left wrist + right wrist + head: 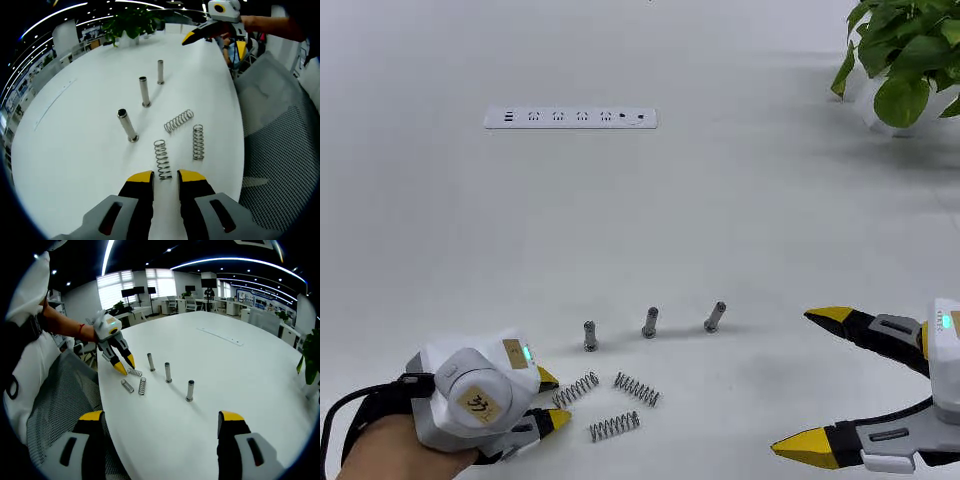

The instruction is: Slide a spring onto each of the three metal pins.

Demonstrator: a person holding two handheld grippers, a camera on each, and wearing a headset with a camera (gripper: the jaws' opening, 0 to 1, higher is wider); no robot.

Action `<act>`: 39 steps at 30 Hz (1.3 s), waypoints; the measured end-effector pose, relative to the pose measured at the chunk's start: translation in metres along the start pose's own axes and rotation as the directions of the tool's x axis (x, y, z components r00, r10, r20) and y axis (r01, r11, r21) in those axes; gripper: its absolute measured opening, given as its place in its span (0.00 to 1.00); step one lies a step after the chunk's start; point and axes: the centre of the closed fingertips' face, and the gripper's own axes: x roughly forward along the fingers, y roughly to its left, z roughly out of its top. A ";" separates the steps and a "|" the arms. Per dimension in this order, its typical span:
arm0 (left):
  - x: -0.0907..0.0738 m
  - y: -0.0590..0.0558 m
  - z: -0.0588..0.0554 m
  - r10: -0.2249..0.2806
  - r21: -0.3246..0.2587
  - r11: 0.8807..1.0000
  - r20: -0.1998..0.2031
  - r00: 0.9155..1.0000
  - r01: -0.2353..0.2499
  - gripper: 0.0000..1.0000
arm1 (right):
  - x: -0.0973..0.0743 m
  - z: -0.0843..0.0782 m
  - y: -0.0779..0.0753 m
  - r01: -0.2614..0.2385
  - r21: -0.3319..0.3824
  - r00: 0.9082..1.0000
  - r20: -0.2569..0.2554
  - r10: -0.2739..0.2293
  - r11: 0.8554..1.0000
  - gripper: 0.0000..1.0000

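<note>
lower left, head view: left tongs (556, 398) released at a spring (576, 389), right tongs (800, 382) spread empty; off-centre pinch could flick it.

left gripper (558, 399) sits narrowly parted just beside three springs (637, 389), three pins (650, 322) standing behind, right gripper (792, 383) spread wide.

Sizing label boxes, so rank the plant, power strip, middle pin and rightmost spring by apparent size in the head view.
1. plant, partly cropped
2. power strip
3. rightmost spring and middle pin: near alike, unranked
</note>
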 end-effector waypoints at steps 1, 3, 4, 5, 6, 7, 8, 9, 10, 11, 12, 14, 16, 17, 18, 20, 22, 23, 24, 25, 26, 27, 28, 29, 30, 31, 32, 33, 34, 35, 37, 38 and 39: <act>0.000 0.000 -0.001 -0.001 0.003 1.000 -0.006 1.000 0.001 0.18 | 0.000 -0.002 -0.002 0.001 0.000 1.000 -0.001 -0.001 1.000 0.94; 0.001 0.000 -0.002 0.000 0.000 1.000 -0.013 1.000 0.000 0.17 | -0.001 -0.003 -0.002 0.003 0.004 1.000 0.000 -0.003 1.000 0.94; 0.001 0.000 -0.002 0.000 0.000 1.000 -0.016 1.000 0.000 0.17 | -0.001 -0.003 -0.002 0.004 0.003 1.000 -0.002 -0.004 1.000 0.93; 0.001 0.000 -0.003 0.001 -0.001 1.000 -0.018 1.000 -0.001 0.17 | -0.001 -0.003 -0.002 0.004 0.003 1.000 -0.002 -0.004 1.000 0.93; 0.001 0.000 -0.001 0.001 -0.004 1.000 -0.014 1.000 -0.001 0.16 | -0.002 -0.002 -0.002 0.005 0.007 1.000 -0.001 -0.005 1.000 0.93; 0.001 0.000 -0.001 0.002 -0.004 1.000 -0.015 1.000 -0.002 0.16 | -0.002 -0.002 -0.002 0.006 0.009 1.000 0.000 -0.006 1.000 0.93; 0.001 0.000 -0.001 0.005 -0.003 1.000 -0.015 1.000 -0.005 0.16 | -0.002 -0.003 -0.003 0.007 0.008 1.000 0.002 -0.007 1.000 0.93; 0.001 0.000 -0.001 0.007 -0.003 1.000 -0.014 1.000 -0.007 0.15 | -0.002 -0.003 -0.003 0.007 0.008 1.000 0.004 -0.007 1.000 0.93; 0.001 0.001 -0.001 0.010 -0.004 1.000 -0.015 1.000 -0.011 0.14 | -0.002 -0.002 -0.002 0.008 0.010 1.000 0.004 -0.008 1.000 0.93; 0.001 0.002 -0.001 0.012 -0.007 1.000 -0.016 1.000 -0.012 0.13 | -0.002 -0.002 -0.002 0.008 0.011 1.000 0.003 -0.008 1.000 0.93; 0.001 0.002 -0.001 0.013 -0.006 1.000 -0.017 1.000 -0.013 0.13 | -0.002 -0.002 -0.002 0.007 0.011 1.000 0.002 -0.007 1.000 0.93; 0.001 0.003 -0.001 0.013 -0.004 1.000 -0.019 1.000 -0.013 0.12 | -0.001 -0.002 -0.001 0.005 0.013 1.000 0.001 -0.005 1.000 0.93; 0.001 0.003 -0.001 0.012 -0.002 1.000 -0.021 1.000 -0.012 0.11 | -0.001 -0.003 -0.002 0.006 0.012 1.000 -0.001 -0.006 1.000 0.93; 0.001 0.004 -0.002 0.013 -0.001 1.000 -0.022 1.000 -0.013 0.11 | -0.001 -0.003 -0.002 0.007 0.012 1.000 0.001 -0.007 1.000 0.93; 0.001 0.004 -0.002 0.014 -0.002 1.000 -0.023 1.000 -0.014 0.11 | 0.000 -0.003 -0.002 0.008 0.014 1.000 0.001 -0.008 1.000 0.93; 0.001 0.004 -0.002 0.015 -0.004 1.000 -0.026 1.000 -0.015 0.11 | 0.000 -0.002 -0.001 0.007 0.012 1.000 0.002 -0.007 1.000 0.93; 0.001 0.004 -0.002 0.016 -0.005 1.000 -0.026 1.000 -0.016 0.10 | 0.000 -0.001 0.000 0.005 0.013 1.000 0.000 -0.005 1.000 0.93; 0.001 0.004 -0.002 0.014 -0.009 1.000 -0.026 1.000 -0.014 0.10 | 0.001 -0.001 0.001 0.004 0.012 1.000 -0.002 -0.004 1.000 0.93; 0.001 0.003 -0.002 0.013 -0.012 1.000 -0.025 1.000 -0.013 0.10 | 0.001 -0.001 0.001 0.004 0.012 1.000 -0.004 -0.004 1.000 0.93; 0.000 0.003 -0.002 0.011 -0.018 1.000 -0.024 1.000 -0.011 0.10 | 0.001 -0.002 0.001 0.004 0.012 1.000 -0.004 -0.004 1.000 0.92; 0.000 0.002 -0.003 0.008 -0.024 1.000 -0.021 1.000 -0.008 0.10 | 0.001 -0.001 0.001 0.005 0.009 1.000 -0.004 -0.004 1.000 0.92; -0.001 0.002 -0.003 0.007 -0.023 1.000 -0.020 1.000 -0.008 0.10 | 0.001 0.000 0.002 0.004 0.009 1.000 -0.002 -0.004 1.000 0.92; -0.001 0.001 -0.003 0.006 -0.022 1.000 -0.020 1.000 -0.006 0.10 | 0.002 0.001 0.003 0.003 0.010 1.000 -0.002 -0.003 1.000 0.92; -0.001 0.001 -0.004 0.006 -0.021 1.000 -0.021 1.000 -0.006 0.10 | 0.002 0.001 0.002 0.003 0.008 1.000 -0.002 -0.003 1.000 0.92; -0.002 0.000 -0.004 0.005 -0.022 1.000 -0.019 1.000 -0.005 0.10 | 0.002 0.000 0.002 0.003 0.006 1.000 -0.002 -0.003 1.000 0.92; -0.003 0.000 -0.003 0.002 -0.029 1.000 -0.015 1.000 -0.003 0.10 | 0.003 0.001 0.002 0.002 0.006 1.000 -0.004 -0.002 1.000 0.92; -0.003 -0.001 -0.003 0.001 -0.034 0.999 -0.013 1.000 -0.002 0.10 | 0.003 0.002 0.003 0.000 0.005 1.000 -0.003 0.000 1.000 0.92; -0.004 -0.001 -0.003 0.001 -0.037 0.999 -0.012 1.000 -0.002 0.10 | 0.003 0.002 0.003 -0.001 0.002 1.000 -0.002 0.001 1.000 0.92; -0.007 -0.001 -0.002 0.001 -0.039 0.999 -0.006 1.000 -0.001 0.10 | 0.003 0.003 0.004 -0.002 0.000 1.000 -0.001 0.002 1.000 0.92; -0.008 -0.002 -0.001 -0.002 -0.045 0.999 0.004 1.000 0.002 0.10 | 0.003 0.004 0.004 -0.002 -0.003 1.000 -0.001 0.002 1.000 0.91; -0.012 -0.003 0.001 -0.004 -0.056 0.998 0.018 1.000 0.005 0.10 | 0.003 0.006 0.004 -0.003 -0.005 1.000 0.004 0.003 1.000 0.91; -0.013 -0.003 0.002 -0.003 -0.058 0.998 0.022 1.000 0.004 0.10 | 0.002 0.008 0.004 -0.004 -0.005 1.000 0.007 0.004 1.000 0.91; -0.017 -0.003 0.003 -0.002 -0.063 0.998 0.033 0.999 0.004 0.10 | 0.002 0.012 0.006 -0.005 -0.009 1.000 0.010 0.006 1.000 0.90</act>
